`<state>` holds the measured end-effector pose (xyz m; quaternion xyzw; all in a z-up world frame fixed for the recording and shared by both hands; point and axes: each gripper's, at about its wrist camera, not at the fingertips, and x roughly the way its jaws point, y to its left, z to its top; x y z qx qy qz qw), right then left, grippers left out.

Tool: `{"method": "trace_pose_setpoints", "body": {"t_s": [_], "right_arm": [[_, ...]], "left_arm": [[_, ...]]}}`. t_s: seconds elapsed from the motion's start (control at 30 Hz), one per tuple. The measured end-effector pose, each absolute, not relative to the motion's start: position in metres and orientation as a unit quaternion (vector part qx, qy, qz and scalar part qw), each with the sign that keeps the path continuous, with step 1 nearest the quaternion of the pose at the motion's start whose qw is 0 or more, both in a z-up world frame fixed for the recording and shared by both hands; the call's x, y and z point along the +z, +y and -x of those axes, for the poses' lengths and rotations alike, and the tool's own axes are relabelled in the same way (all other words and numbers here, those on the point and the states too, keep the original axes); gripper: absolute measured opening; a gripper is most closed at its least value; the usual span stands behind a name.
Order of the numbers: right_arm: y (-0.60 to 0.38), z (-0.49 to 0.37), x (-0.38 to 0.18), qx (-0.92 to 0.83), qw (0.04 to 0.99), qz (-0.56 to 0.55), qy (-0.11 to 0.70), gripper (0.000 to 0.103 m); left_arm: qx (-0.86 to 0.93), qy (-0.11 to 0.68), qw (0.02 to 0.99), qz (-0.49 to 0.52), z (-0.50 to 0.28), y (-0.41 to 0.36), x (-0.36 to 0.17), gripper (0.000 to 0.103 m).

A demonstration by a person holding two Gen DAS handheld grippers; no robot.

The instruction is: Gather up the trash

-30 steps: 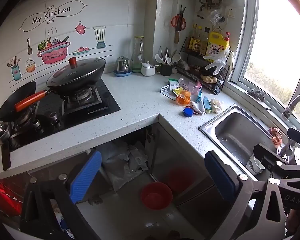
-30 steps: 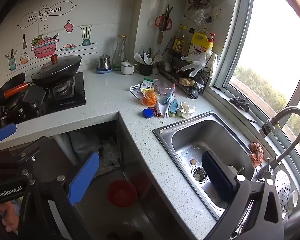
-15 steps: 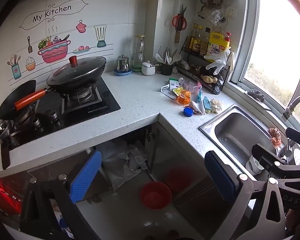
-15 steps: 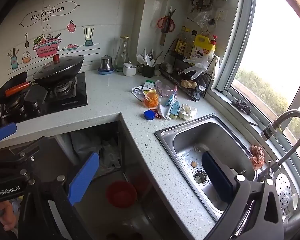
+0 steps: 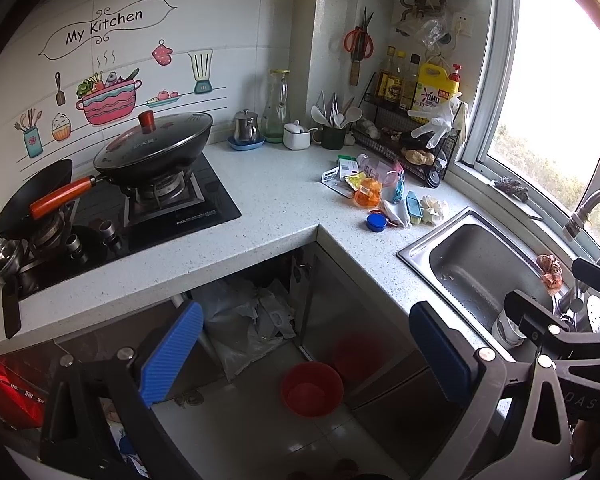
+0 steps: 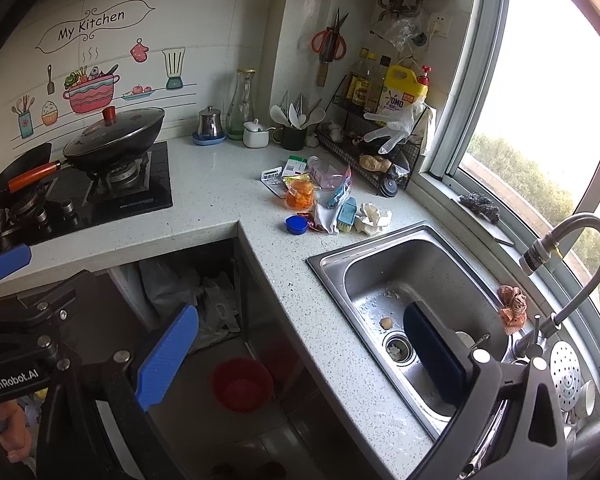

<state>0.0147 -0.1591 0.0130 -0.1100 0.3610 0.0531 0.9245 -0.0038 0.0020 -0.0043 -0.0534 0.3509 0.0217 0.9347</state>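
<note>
- Fingers of the left gripper stand wide apart, blue pads facing each other, nothing between them; it hangs over the floor in front of the open cabinet.
- Fingers of the right gripper are likewise spread wide and hold nothing; its right pad sits in front of the sink, its left pad over the cabinet opening.
- Red bin stands on the floor at 6 o'clock in the left view, between that gripper's pads; in the right view it lies at 7 o'clock.
- Plastic bags lie inside the open cabinet, just behind the bin.
- Counter runs in an L around the opening.
- Trash pile lies on the counter at 12 o'clock in the right view, near the sink's far-left corner and well apart from both grippers.
- Pile contents: blue cap nearest, orange packet, crumpled white paper, blue brush, clear bag, cards at the far side.
- Small scrap lies in the sink basin beside the drain.
- Wok with lid sits on the stove at 10 o'clock.
- Wire rack with bottles stands at the far corner, by the window.
</note>
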Motion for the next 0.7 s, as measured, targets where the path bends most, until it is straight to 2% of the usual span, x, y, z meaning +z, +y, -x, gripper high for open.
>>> {"method": "trace_pose_setpoints", "body": {"t_s": [0.7], "right_arm": [[-0.1600,-0.0177,0.0073,0.057,0.919,0.106,0.376,0.103]], "left_arm": [[0.022,0.361,0.930,0.056,-0.0010,0.0011,-0.0085,0.103]]}}
